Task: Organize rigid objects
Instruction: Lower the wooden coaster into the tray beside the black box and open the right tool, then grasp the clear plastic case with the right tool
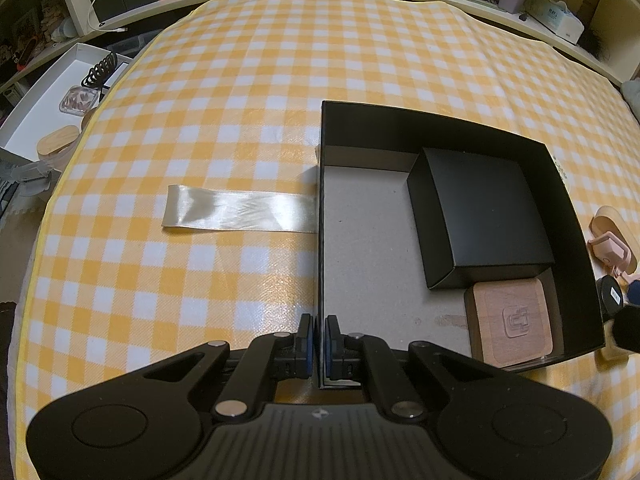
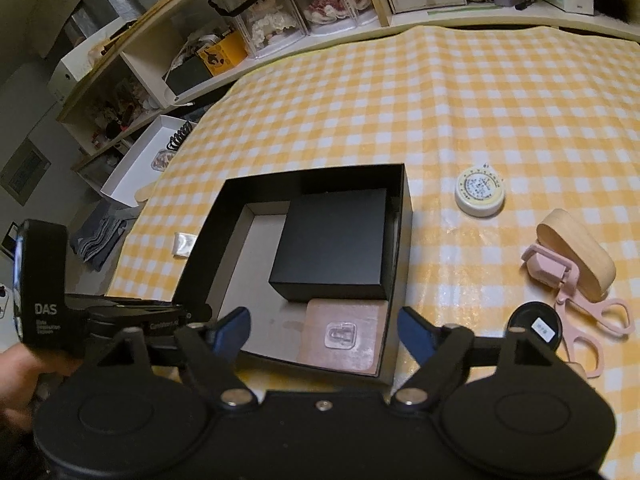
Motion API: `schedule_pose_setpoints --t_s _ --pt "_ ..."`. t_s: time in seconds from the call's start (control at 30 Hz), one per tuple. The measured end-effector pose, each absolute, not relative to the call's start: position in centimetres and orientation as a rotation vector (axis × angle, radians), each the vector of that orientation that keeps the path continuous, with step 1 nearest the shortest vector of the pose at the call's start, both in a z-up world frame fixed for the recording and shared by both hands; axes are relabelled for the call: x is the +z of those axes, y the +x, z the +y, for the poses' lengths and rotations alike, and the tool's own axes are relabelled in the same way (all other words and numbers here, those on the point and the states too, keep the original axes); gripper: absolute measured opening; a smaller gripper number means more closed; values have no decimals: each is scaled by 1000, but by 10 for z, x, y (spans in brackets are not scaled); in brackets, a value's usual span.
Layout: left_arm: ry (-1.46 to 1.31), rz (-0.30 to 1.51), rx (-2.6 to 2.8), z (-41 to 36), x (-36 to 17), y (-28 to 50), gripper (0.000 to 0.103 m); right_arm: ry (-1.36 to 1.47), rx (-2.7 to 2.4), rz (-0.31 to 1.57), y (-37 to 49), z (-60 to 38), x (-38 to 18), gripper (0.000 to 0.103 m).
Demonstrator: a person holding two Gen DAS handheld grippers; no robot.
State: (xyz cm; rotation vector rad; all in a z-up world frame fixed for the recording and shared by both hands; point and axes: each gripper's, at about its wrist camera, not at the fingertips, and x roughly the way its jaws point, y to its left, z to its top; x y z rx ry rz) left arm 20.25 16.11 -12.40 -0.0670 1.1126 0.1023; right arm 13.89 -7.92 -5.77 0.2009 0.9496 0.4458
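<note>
Open black cardboard box (image 1: 576, 216) is pinched at its near-left wall by left gripper (image 1: 319, 334), prob. to steady it. Right gripper (image 2: 324, 330) hangs wide, empty, above square wooden coaster (image 2: 344, 336) laid inside beside small black box (image 2: 332, 244); eyelash curler (image 2: 576, 300) etc. wait outside.

My left view low at the open black box's (image 1: 576, 216) near-left wall, my right view higher, both facing the shelves (image 2: 280, 12), sharing the box (image 2: 404, 216).
</note>
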Motion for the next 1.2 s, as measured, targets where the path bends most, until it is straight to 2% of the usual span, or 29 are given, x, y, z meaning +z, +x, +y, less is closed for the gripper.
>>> schedule_pose_setpoints --t_s 0.03,0.1,0.4,0.67,1.03,1.2 --pt "-66 1113 102 161 -124 203 6 201 444 944 139 -80 -56 91" --pt "-66 1113 102 161 -124 203 6 205 447 926 137 -85 -50 102" --pt "-66 1113 103 161 -124 203 6 196 407 790 131 -122 -13 103" --pt "-64 1113 103 161 -125 203 6 209 239 745 137 -179 2 103" --pt "-65 1114 102 161 -126 201 6 241 -85 769 156 -276 -15 103" --pt "-65 1114 102 160 -125 201 6 282 -216 838 164 -317 -37 103"
